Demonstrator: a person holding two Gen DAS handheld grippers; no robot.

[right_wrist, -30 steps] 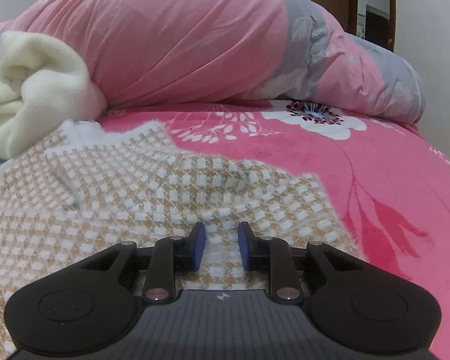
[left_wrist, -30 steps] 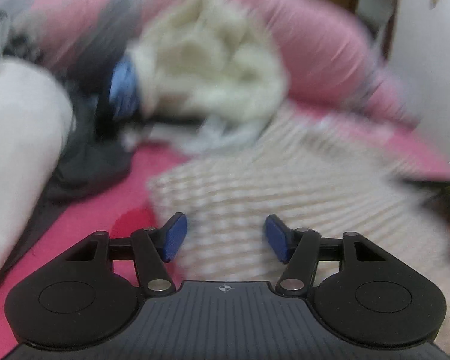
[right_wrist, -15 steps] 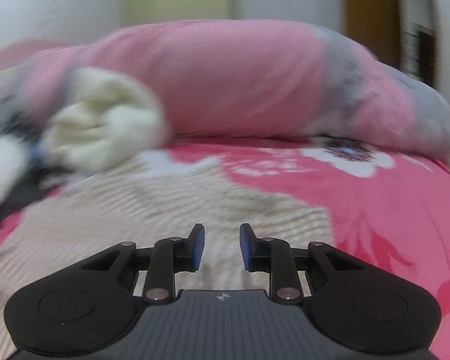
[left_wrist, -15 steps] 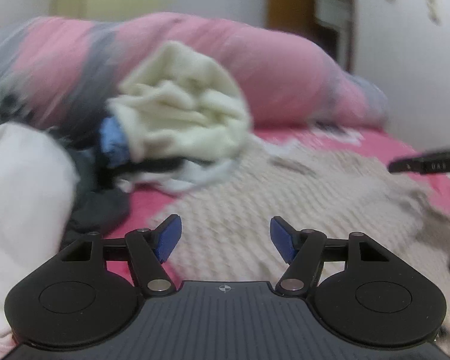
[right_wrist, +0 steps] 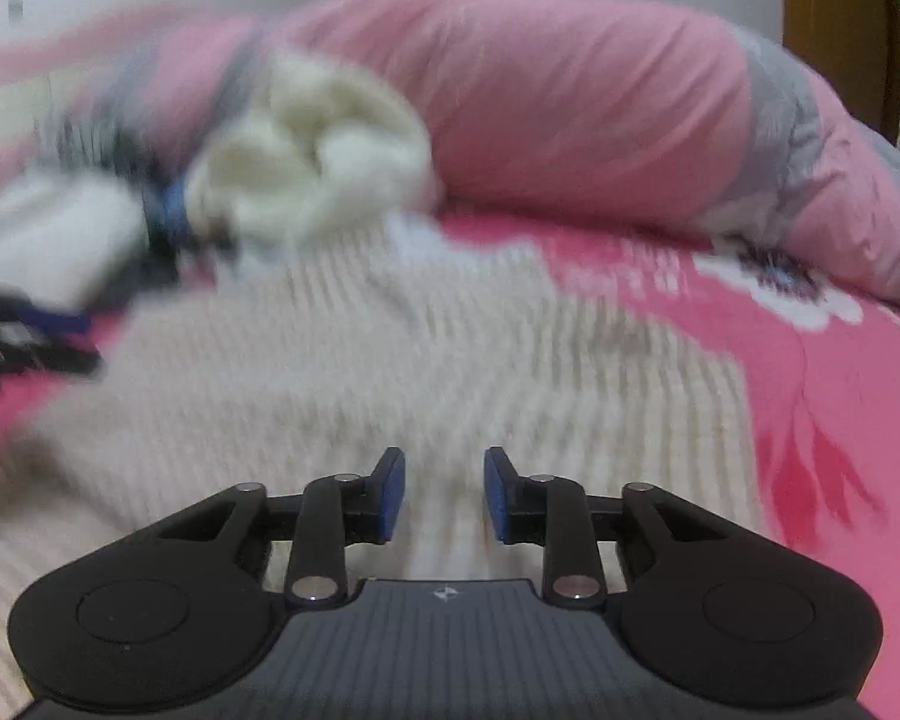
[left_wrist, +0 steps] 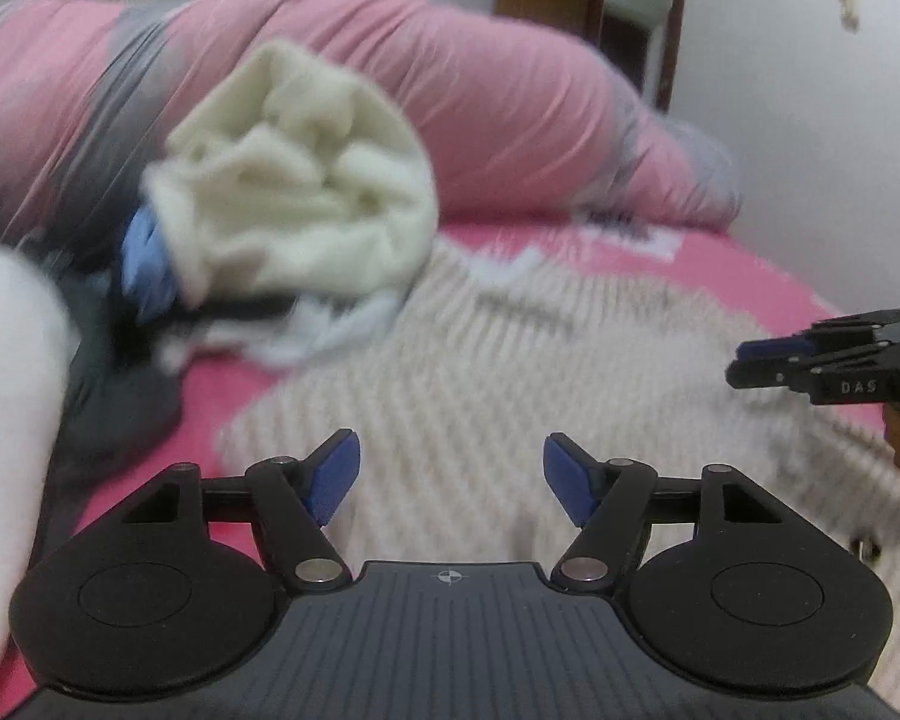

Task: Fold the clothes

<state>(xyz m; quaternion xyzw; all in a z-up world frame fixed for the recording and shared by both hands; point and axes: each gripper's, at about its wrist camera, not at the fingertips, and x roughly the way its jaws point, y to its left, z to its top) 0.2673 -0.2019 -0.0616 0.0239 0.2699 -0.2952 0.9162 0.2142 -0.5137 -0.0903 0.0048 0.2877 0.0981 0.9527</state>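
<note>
A: What differs from half a second ago?

B: In the left wrist view the right gripper [left_wrist: 744,360] has come further in at the right edge, now level with the middle of the frame over the checked beige garment [left_wrist: 510,372]. In the right wrist view the left gripper [right_wrist: 84,342] now shows at the left edge; earlier it did not. Both views are blurred.

A: And the jaws?

B: The left gripper [left_wrist: 450,480] is spread wide, holding nothing, with the checked garment behind the gap. The right gripper [right_wrist: 441,492] is parted by a narrower gap, as before, also empty.

A: Where is the garment?

B: Spread on the pink floral bedsheet [right_wrist: 840,396], filling the centre of both views. A cream fleece bundle [left_wrist: 294,180] sits upper left, against the rolled pink duvet [right_wrist: 570,96].
</note>
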